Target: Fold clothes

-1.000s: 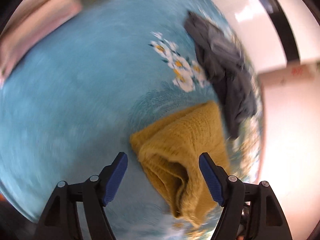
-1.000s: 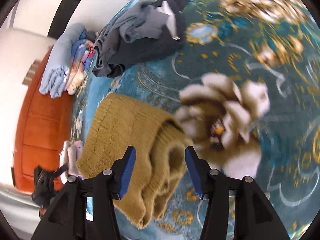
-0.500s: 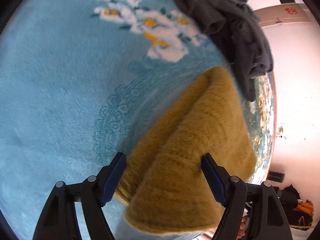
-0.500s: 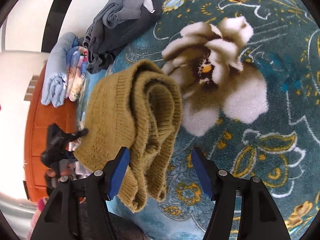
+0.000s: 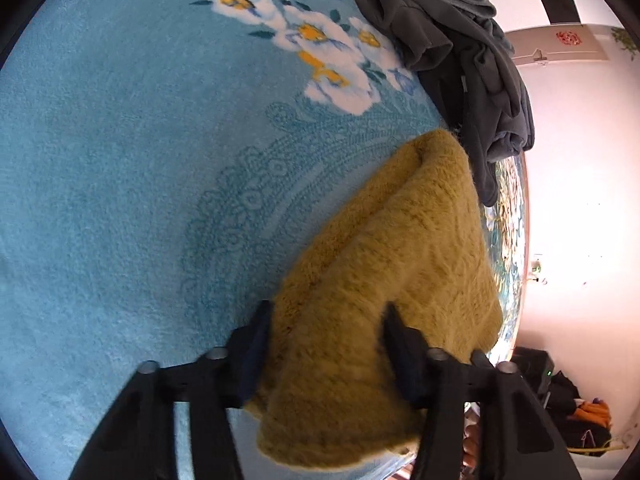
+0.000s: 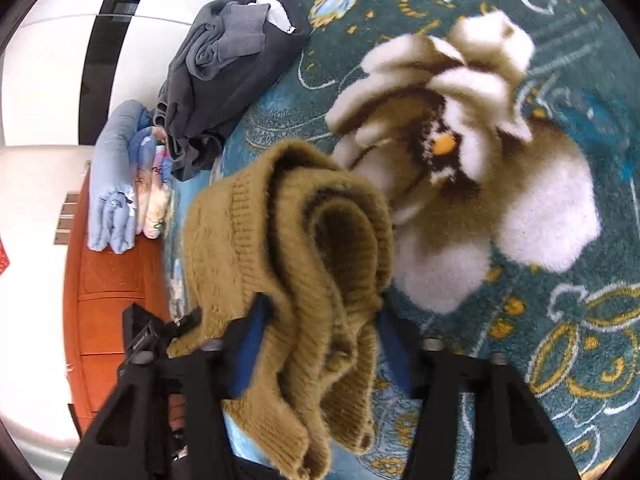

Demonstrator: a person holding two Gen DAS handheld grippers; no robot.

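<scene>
Left wrist view: the left claw (image 5: pixel 326 338) is closed on a folded mustard sweater (image 5: pixel 384 280), pinching its near edge, with the rest stretching away above a blue floral blanket (image 5: pixel 120 160). Beyond lies a heap of dark grey clothes (image 5: pixel 460 52). Right wrist view: the right claw (image 6: pixel 320 344) grips the sweater (image 6: pixel 288 248) by its bunched, rolled layers, above the blanket's teal, white-flowered part (image 6: pixel 520 220). Farther off lie the grey clothes (image 6: pixel 224 76) and, beside them, a folded pale-blue stack (image 6: pixel 120 184).
</scene>
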